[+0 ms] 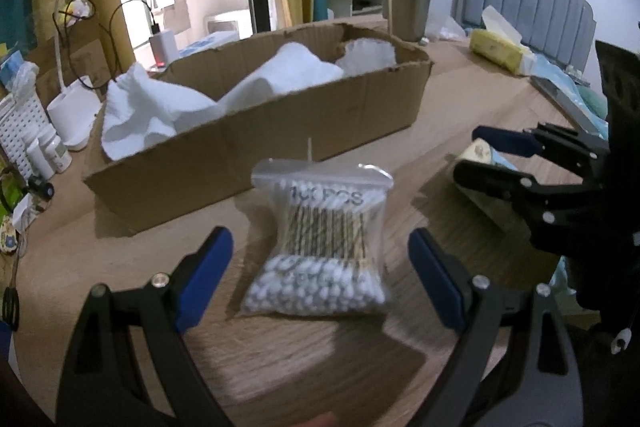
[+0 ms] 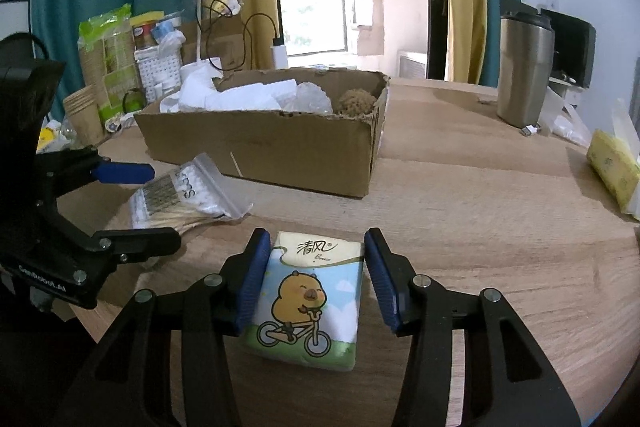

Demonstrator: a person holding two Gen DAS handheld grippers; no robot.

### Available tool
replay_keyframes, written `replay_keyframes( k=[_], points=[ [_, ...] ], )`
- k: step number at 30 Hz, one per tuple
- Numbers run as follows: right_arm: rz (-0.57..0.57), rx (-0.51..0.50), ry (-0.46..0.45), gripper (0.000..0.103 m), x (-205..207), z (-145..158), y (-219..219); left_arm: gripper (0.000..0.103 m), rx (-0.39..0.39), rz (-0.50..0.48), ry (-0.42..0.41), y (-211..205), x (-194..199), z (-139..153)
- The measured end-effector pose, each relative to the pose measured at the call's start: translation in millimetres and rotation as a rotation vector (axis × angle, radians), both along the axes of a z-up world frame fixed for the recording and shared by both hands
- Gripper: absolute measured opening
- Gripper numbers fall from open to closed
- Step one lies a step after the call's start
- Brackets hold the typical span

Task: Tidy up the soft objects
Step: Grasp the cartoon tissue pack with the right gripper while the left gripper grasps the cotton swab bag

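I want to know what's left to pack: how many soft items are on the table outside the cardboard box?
2 by the grippers: the cotton swab bag between the open left gripper, and the tissue pack between the right gripper fingers. Others may be hidden.

Black gripper (image 2: 314, 281) frames — blue ribbed pads (image 2: 253, 281), silver screws, white "GenRobot.AI" lettering

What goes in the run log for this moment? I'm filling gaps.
left gripper: open, straddling cotton swab bag | right gripper: open around tissue pack | cardboard box: holds white cloths
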State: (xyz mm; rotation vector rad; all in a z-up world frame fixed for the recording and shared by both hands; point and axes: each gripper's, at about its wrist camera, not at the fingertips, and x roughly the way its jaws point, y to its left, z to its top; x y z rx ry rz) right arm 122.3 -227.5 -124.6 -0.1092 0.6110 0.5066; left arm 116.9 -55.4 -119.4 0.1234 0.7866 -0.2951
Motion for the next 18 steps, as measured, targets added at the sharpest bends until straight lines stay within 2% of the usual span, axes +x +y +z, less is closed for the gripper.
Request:
replay_keyframes(
  k=[7,9,11,18],
  points=[
    [-0.007,0.008,0.002,0.053,-1,-3,-2,0.091,0.034,0.000,0.023,-8,6,-2],
    [-0.001,0.009,0.003,0.059,-2,-3,-3,0.091,0.043,0.002,0.027,-9,8,-3],
    [0.001,0.005,-0.002,0.061,-4,-4,-3,0.091,0.048,0.006,0.036,-8,10,-5],
    [0.009,0.005,0.016,0.062,-8,-11,-10,0.091,0.016,0.029,0.124,1,23,-14]
  ],
)
